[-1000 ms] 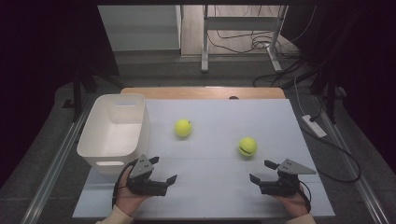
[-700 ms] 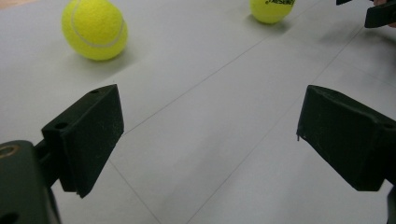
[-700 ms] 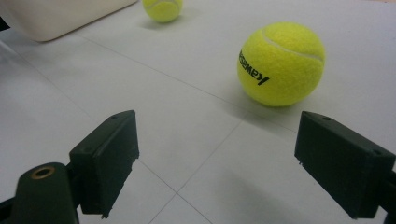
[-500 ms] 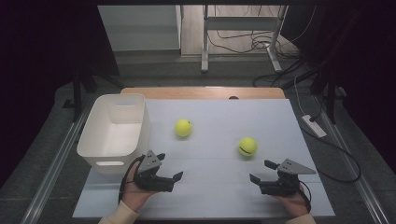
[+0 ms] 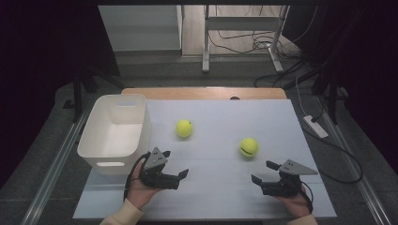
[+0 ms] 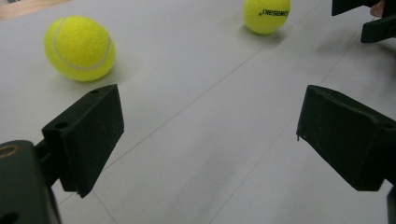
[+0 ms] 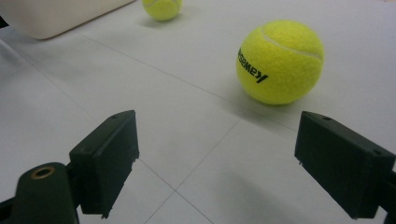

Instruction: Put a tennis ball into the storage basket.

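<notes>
High view: two tennis balls lie on the white worktop (image 5: 225,117), the left ball (image 5: 184,128) just right of the white bin (image 5: 112,161) and the right ball (image 5: 248,146) nearer the front edge. The left gripper (image 5: 177,169) rests low beside the bin's front corner with its jaws spread and nothing between them, pointing across the worktop. The right gripper (image 5: 264,172) sits just short of the right ball, jaws also spread and empty. My reading is that the work is at the approach step, before any grasp, with the bin the likely goal.

Left gripper view: the left ball (image 6: 79,48) lies ahead and off to the left of the open jaws, the right ball (image 6: 266,15) farther off; the gripper must swing toward the nearer ball and straddle it before closing.

Right gripper view: the right ball (image 7: 279,60) lies close ahead, a little right of centre, so a short push forward with a slight turn should bracket it. Nothing stands between either gripper and its ball; a nudge could roll a ball away. Beyond the worktop stand a desk frame and loose cables on the floor.
</notes>
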`<action>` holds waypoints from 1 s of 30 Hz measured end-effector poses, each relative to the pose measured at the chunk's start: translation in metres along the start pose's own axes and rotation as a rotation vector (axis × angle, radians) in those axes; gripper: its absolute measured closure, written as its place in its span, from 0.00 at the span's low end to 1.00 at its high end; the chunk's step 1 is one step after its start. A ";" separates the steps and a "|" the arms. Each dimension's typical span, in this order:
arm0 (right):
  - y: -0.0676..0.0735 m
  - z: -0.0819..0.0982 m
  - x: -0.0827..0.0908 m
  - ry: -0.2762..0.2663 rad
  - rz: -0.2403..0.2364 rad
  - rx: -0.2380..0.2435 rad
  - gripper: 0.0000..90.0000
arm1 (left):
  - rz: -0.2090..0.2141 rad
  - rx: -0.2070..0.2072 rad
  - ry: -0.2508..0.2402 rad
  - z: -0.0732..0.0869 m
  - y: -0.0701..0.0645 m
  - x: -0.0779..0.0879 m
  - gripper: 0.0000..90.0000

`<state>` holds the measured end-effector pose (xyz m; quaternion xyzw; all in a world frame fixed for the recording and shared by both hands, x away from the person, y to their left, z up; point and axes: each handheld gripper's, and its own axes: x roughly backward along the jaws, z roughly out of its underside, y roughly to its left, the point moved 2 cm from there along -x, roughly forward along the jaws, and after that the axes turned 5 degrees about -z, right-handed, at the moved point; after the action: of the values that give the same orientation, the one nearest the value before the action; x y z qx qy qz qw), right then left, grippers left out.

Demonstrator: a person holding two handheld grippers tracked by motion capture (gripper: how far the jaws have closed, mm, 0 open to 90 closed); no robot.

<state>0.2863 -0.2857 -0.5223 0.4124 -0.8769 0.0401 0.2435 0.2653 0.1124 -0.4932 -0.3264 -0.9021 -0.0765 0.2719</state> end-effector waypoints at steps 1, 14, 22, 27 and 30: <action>0.000 0.000 0.000 0.000 0.000 0.000 0.15 | 0.000 -0.002 0.001 -0.001 0.000 -0.001 0.09; 0.000 0.001 0.001 0.002 -0.002 0.005 0.15 | -0.011 -0.022 0.002 -0.014 -0.005 -0.008 0.09; -0.001 0.001 0.000 0.002 -0.003 0.006 0.15 | -0.015 -0.023 -0.009 -0.025 -0.004 -0.012 0.09; 0.000 0.001 0.000 0.004 -0.003 0.008 0.15 | -0.014 -0.028 -0.006 -0.030 -0.004 -0.015 0.09; 0.000 0.001 0.000 0.005 -0.002 0.008 0.15 | -0.016 -0.029 -0.002 -0.032 -0.003 -0.017 0.09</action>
<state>0.2860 -0.2862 -0.5230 0.4143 -0.8758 0.0445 0.2438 0.2885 0.0904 -0.4755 -0.3231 -0.9037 -0.0912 0.2656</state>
